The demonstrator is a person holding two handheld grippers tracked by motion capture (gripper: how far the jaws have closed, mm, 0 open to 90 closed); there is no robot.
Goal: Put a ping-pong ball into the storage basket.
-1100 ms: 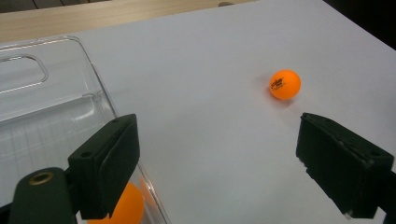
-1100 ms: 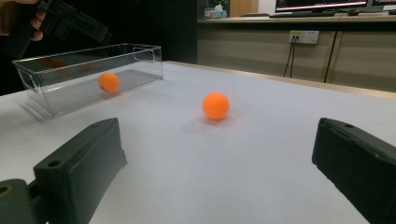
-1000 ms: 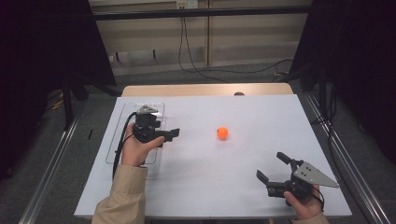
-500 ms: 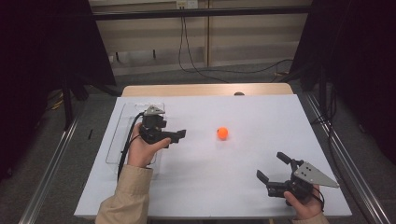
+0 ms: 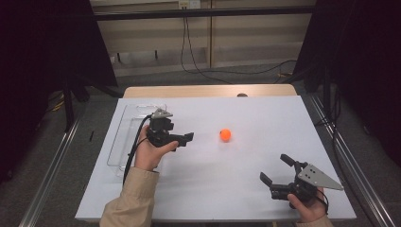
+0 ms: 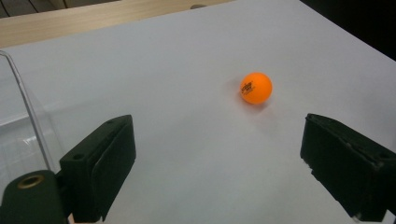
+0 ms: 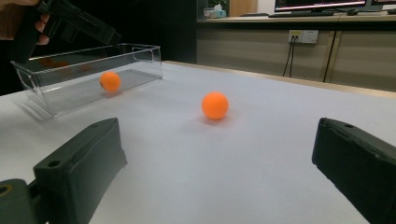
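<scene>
The left gripper [image 5: 183, 138], jaws wide at the frame's left-centre, should come level and straddle the ball [image 5: 225, 135] squarely before closing gently, lest it roll

A white table [image 5: 246, 189] stood on grey floor [image 5: 94, 142], black curtains [image 5: 42, 56] at both sides; cables [image 5: 189, 52] trailed beneath what seemed a wooden wall panel [image 5: 255, 28]
</scene>
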